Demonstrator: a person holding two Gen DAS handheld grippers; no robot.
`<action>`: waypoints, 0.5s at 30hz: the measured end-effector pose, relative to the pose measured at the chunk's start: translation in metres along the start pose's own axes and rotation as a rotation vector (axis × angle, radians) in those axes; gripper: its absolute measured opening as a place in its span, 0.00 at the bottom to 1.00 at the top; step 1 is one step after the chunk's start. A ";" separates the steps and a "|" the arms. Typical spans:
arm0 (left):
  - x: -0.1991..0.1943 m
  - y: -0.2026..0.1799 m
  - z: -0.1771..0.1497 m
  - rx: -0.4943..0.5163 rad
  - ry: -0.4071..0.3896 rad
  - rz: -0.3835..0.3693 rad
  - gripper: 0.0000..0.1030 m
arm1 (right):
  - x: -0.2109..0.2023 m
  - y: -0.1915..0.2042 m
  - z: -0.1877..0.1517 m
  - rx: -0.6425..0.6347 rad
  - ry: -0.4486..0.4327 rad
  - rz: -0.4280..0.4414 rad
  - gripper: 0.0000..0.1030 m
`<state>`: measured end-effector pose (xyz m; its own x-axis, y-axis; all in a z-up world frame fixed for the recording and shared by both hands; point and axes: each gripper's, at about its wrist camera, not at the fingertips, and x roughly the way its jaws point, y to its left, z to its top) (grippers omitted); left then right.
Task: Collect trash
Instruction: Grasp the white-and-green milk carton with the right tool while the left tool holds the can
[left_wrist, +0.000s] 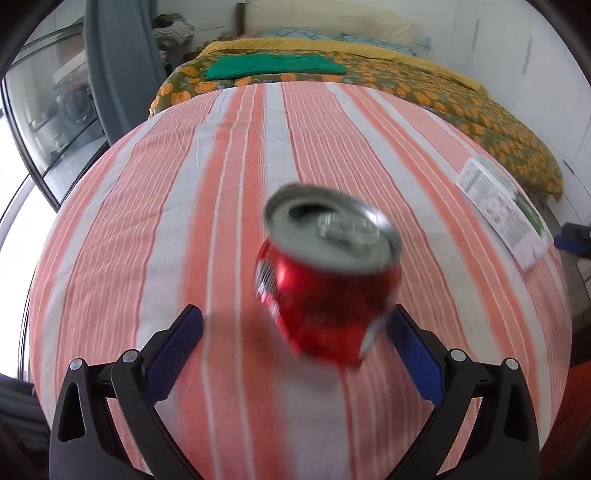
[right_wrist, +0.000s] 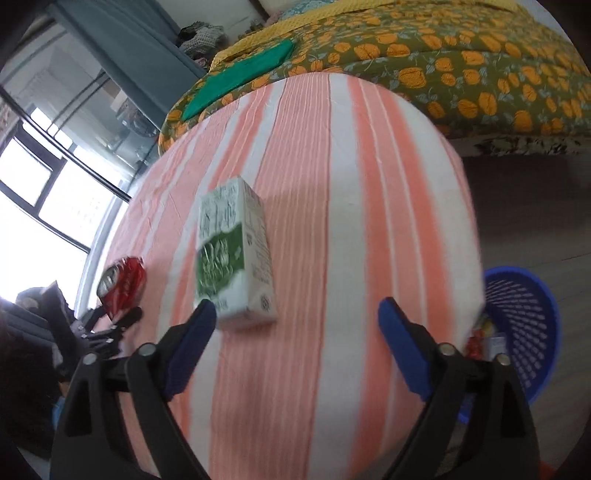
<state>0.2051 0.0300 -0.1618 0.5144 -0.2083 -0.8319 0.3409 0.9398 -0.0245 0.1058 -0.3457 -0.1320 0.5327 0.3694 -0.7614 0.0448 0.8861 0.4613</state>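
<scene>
A crushed red soda can (left_wrist: 325, 280) stands on the striped tablecloth (left_wrist: 147, 221), just ahead of my open left gripper (left_wrist: 295, 325), close to its right finger (left_wrist: 413, 354). The can also shows at the left in the right wrist view (right_wrist: 123, 286). A white and green carton (right_wrist: 236, 254) lies flat on the cloth, just ahead of my open right gripper (right_wrist: 297, 317), beside its left finger (right_wrist: 192, 339). The carton also shows at the right in the left wrist view (left_wrist: 502, 206). Both grippers are empty.
A blue plastic basket (right_wrist: 524, 325) stands on the floor right of the table, with some items inside. A bed with a pumpkin-print cover (left_wrist: 443, 92) and a green cloth (left_wrist: 273, 64) lies behind the table. Windows are at the left.
</scene>
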 end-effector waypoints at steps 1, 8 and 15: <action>-0.006 0.004 -0.008 0.004 -0.005 -0.007 0.95 | -0.004 -0.001 -0.004 -0.029 0.001 -0.030 0.86; -0.014 0.001 -0.002 -0.024 -0.019 -0.040 0.95 | -0.003 0.016 0.011 -0.133 -0.020 -0.108 0.88; 0.009 -0.023 0.032 0.032 0.018 0.079 0.95 | 0.043 0.086 0.043 -0.323 0.058 -0.213 0.90</action>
<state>0.2266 -0.0021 -0.1510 0.5263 -0.1288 -0.8405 0.3250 0.9439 0.0589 0.1689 -0.2659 -0.1060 0.4914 0.1743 -0.8533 -0.1239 0.9838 0.1296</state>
